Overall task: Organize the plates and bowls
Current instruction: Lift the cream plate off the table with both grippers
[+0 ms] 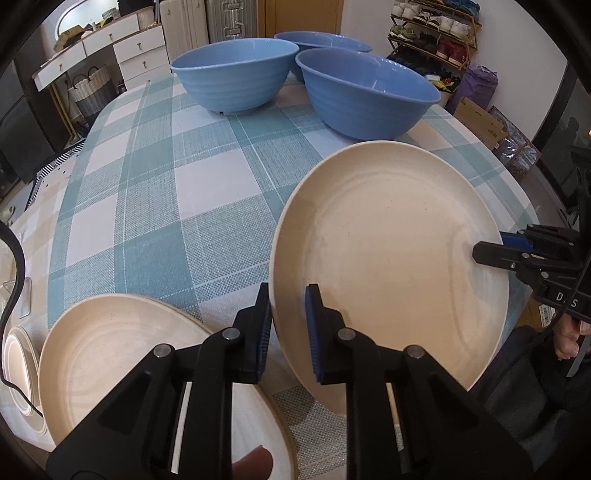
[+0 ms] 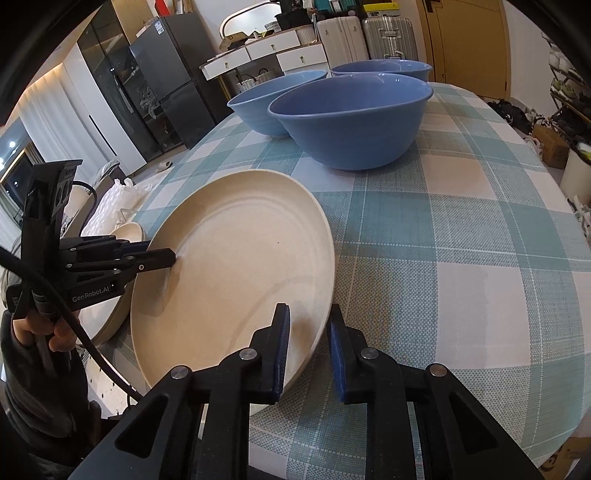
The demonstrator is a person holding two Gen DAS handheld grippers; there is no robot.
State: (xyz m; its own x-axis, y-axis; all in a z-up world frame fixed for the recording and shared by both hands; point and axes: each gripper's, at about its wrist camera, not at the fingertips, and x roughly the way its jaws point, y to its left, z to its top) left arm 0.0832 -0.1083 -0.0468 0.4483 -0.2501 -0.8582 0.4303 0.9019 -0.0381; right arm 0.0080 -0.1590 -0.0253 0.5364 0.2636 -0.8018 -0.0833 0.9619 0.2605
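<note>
A cream plate point(image 1: 388, 258) is held between both grippers, tilted above the checked tablecloth point(image 1: 166, 177). My left gripper point(image 1: 288, 328) straddles its left rim, one finger on each side. My right gripper point(image 2: 308, 350) straddles its right rim the same way; its jaws show a gap around the plate point(image 2: 236, 273). The right gripper also shows in the left wrist view point(image 1: 491, 251), and the left gripper in the right wrist view point(image 2: 162, 258). A second cream plate point(image 1: 122, 354) lies on the table at the lower left. Three blue bowls point(image 1: 236, 74) point(image 1: 365, 92) point(image 1: 321, 40) stand at the far end.
Smaller plates point(image 1: 18, 369) lie at the table's left edge by a black cable point(image 1: 16, 273). Beyond the table are white drawers point(image 1: 110, 48), suitcases point(image 2: 369, 37), a shoe rack point(image 1: 436, 29) and a fridge point(image 2: 166, 81).
</note>
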